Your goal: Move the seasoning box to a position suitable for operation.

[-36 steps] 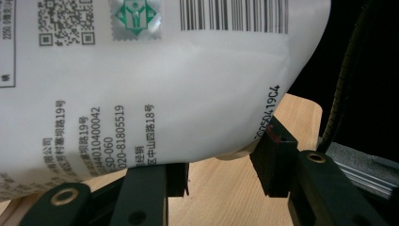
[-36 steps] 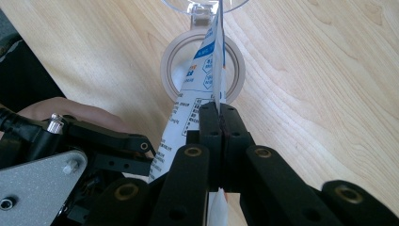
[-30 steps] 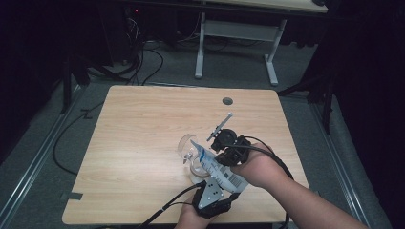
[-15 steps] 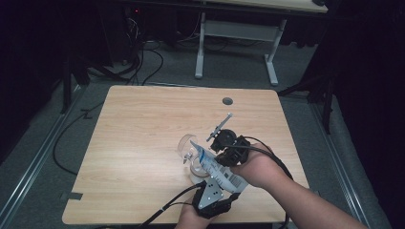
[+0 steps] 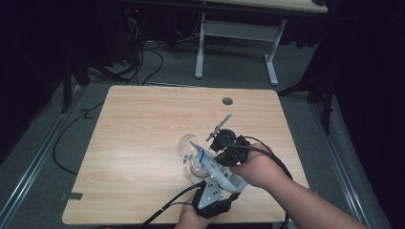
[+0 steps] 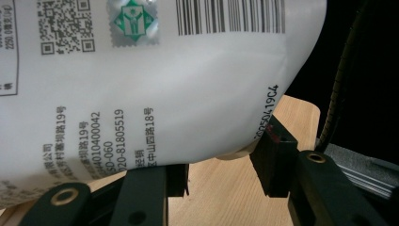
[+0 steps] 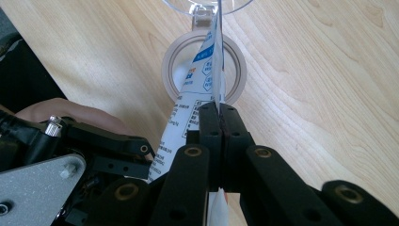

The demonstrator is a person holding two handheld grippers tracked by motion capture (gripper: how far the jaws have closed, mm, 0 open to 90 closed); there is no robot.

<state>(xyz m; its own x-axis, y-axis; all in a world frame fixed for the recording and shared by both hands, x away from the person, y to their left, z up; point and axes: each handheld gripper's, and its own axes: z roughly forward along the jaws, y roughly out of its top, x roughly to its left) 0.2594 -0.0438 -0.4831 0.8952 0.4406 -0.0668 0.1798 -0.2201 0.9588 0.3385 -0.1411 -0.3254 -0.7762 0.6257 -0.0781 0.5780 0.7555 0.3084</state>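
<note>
Wooden table [image 5: 143,143], high view: a white pouch [image 5: 217,169] is held tilted over a clear funnel [image 5: 186,148] near the front edge.
Left gripper [image 6: 221,181], left gripper view: jaws are pressed against the pouch's [image 6: 141,80] lower bulge.
Right gripper [image 7: 219,117], right gripper view: jaws are clamped on the pouch's [image 7: 207,70] thin edge above a tape roll [image 7: 237,66].

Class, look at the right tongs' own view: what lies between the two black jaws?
The edge of the white printed pouch is pinched between the closed jaws of the right tongs, running up toward the tape roll.
</note>
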